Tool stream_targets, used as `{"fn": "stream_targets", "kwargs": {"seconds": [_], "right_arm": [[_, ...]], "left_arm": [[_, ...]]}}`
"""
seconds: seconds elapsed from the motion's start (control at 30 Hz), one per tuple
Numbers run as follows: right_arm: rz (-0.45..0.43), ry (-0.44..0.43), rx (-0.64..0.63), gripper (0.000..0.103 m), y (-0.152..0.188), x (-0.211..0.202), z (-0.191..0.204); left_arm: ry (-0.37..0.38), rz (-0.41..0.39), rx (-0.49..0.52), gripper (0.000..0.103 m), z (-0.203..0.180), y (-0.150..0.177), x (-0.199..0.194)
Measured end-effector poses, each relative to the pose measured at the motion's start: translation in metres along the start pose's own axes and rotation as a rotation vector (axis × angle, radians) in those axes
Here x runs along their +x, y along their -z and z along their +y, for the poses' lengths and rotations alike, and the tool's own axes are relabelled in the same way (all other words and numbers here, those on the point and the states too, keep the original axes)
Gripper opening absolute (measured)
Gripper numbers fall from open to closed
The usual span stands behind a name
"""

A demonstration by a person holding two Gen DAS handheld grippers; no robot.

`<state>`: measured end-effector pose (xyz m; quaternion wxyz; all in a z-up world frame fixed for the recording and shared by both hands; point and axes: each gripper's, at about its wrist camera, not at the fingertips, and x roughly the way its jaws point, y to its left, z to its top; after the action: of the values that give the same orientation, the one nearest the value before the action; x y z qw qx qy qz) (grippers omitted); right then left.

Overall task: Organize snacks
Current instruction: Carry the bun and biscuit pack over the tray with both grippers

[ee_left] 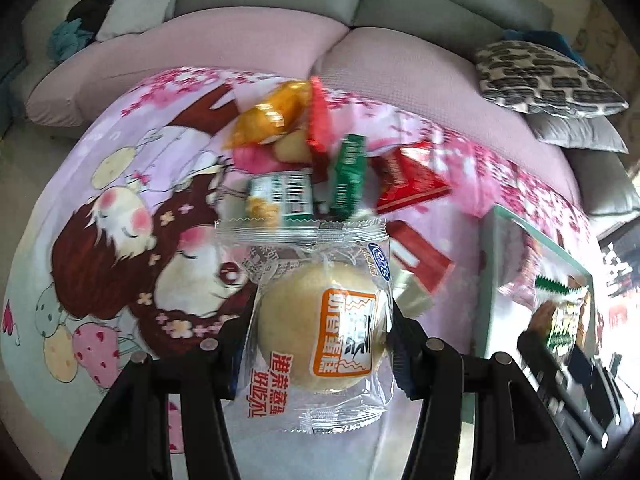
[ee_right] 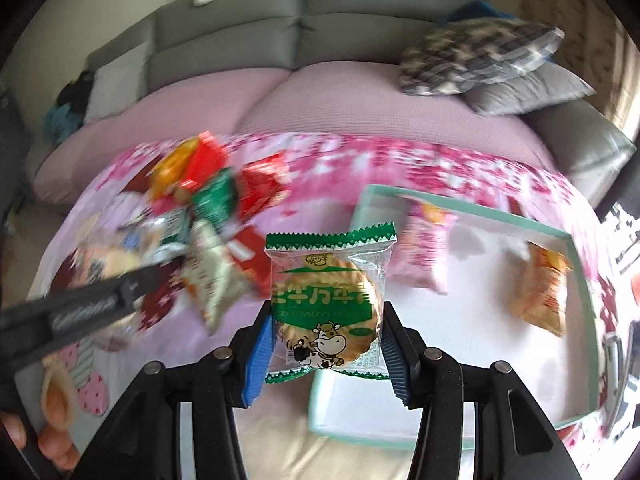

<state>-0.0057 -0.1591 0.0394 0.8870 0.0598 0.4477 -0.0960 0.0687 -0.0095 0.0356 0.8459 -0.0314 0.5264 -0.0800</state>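
Note:
My left gripper (ee_left: pixel 322 332) is shut on a clear packet with a round pale steamed cake (ee_left: pixel 320 320), held above the cartoon-print cloth (ee_left: pixel 120 200). Behind it lies a pile of snacks (ee_left: pixel 320 160): orange, red, green and white packets. My right gripper (ee_right: pixel 326 340) is shut on a green-and-clear cookie packet with a cow print (ee_right: pixel 328 304), held over the near left edge of a shallow mint-rimmed box (ee_right: pixel 576 292). Inside that box lie a pink packet (ee_right: pixel 424 248) and an orange packet (ee_right: pixel 544 292). The other gripper (ee_right: pixel 80 304) shows at the left.
A sofa with pink seat cushions (ee_left: pixel 240 44) and grey back runs behind the cloth. Patterned and grey pillows (ee_right: pixel 480 56) lie at its right end. A person's fingers (ee_right: pixel 56 440) show at the lower left of the right wrist view.

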Motion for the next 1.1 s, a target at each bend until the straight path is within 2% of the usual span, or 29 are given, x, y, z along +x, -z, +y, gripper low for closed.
{"fn": "stream_targets", "kwargs": {"seconds": [0.33, 0.53, 0.83, 0.97, 1.1], "right_arm": [[0.006, 0.158, 0.267, 0.053, -0.008, -0.011, -0.116], [0.001, 0.223, 0.385, 0.053, -0.001, -0.025, -0.168], [0.013, 0.276, 0.504, 0.053, 0.018, -0.041, -0.227], [0.029, 0.282, 0.532, 0.053, 0.023, -0.039, -0.239], [0.066, 0.251, 0.533, 0.053, 0.027, -0.026, -0.240]], "left_arm": [[0.115, -0.013, 0.187, 0.057, -0.076, 0.017, -0.006], [0.172, -0.002, 0.290, 0.058, -0.117, 0.031, -0.003], [0.233, 0.002, 0.394, 0.058, -0.161, 0.045, 0.007], [0.245, 0.005, 0.425, 0.058, -0.174, 0.054, 0.015], [0.242, 0.016, 0.442, 0.058, -0.179, 0.060, 0.024]]}}
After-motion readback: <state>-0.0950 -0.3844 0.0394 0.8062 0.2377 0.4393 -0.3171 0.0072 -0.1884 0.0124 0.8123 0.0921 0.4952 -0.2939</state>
